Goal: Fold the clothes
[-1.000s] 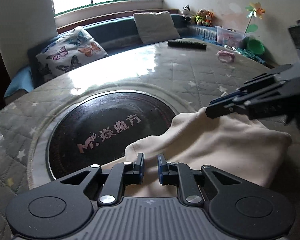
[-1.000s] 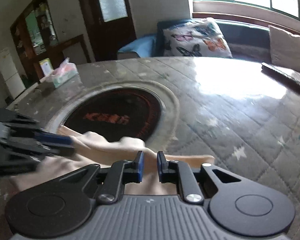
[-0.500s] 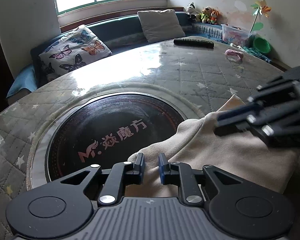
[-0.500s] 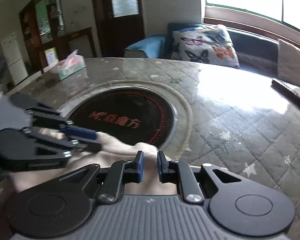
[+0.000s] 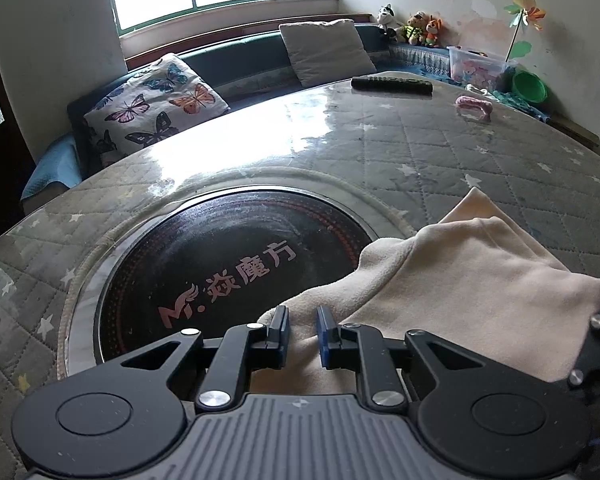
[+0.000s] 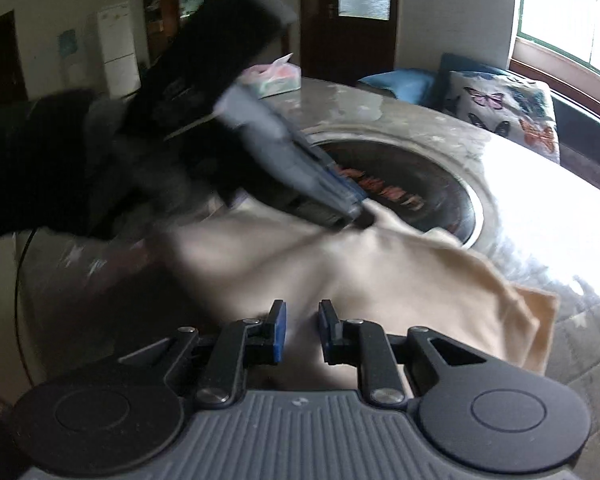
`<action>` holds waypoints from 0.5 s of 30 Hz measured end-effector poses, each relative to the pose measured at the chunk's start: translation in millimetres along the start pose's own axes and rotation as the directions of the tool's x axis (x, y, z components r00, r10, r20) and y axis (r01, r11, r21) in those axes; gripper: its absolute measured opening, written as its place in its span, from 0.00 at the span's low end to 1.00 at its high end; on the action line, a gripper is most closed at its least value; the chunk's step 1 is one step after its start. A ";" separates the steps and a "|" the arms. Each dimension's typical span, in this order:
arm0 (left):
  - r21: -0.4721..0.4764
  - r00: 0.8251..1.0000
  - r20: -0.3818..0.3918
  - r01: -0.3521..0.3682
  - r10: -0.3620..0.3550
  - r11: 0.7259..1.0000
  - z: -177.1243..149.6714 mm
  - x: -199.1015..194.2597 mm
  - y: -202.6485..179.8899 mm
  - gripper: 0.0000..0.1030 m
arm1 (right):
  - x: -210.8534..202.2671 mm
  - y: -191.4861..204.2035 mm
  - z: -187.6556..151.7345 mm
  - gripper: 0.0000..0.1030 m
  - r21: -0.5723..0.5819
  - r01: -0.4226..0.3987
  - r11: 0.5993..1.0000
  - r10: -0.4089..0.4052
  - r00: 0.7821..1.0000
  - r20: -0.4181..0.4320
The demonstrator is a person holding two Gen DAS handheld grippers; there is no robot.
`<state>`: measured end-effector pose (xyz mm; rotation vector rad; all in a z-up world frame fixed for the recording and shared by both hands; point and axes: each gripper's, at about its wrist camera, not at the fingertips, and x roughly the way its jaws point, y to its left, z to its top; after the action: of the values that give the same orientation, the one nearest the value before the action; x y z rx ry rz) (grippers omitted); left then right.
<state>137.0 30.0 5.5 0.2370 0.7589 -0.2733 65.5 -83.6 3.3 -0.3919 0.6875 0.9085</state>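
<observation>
A dark round plate set into the counter, at centre of the left wrist view, carries a pinkish winged "M" logo followed by the Chinese characters "焱魔方". In the right wrist view the same print shows at centre right, too blurred to read. No other text is legible.

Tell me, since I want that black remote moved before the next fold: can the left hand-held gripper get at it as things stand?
Probably not yet. The left hand-held gripper sits over the cream garment at the near edge, while the remote lies across the round table at its far rim. Nothing blocks the path; it simply looks too far.
</observation>
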 end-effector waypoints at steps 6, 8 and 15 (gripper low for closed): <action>-0.024 0.999 0.035 -0.009 0.010 1.000 -3.5 -13.2 0.4 0.18 | -19.6 0.0 -3.8 0.17 0.063 0.007 0.998 -0.010 0.999 0.040; -0.031 0.998 0.070 -0.010 0.013 0.999 -5.5 -28.0 0.5 0.18 | -29.5 -5.9 -6.4 0.17 0.095 0.016 0.995 -0.020 0.999 0.047; 0.028 0.991 0.130 0.005 -0.008 1.000 -37.0 -78.7 -25.1 0.18 | -53.8 -39.5 -28.8 0.17 0.230 0.116 0.966 -0.131 0.990 0.050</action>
<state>50.5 30.2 32.0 0.2401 0.6271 -0.3025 64.3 -154.2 20.8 -0.1985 0.6904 0.7124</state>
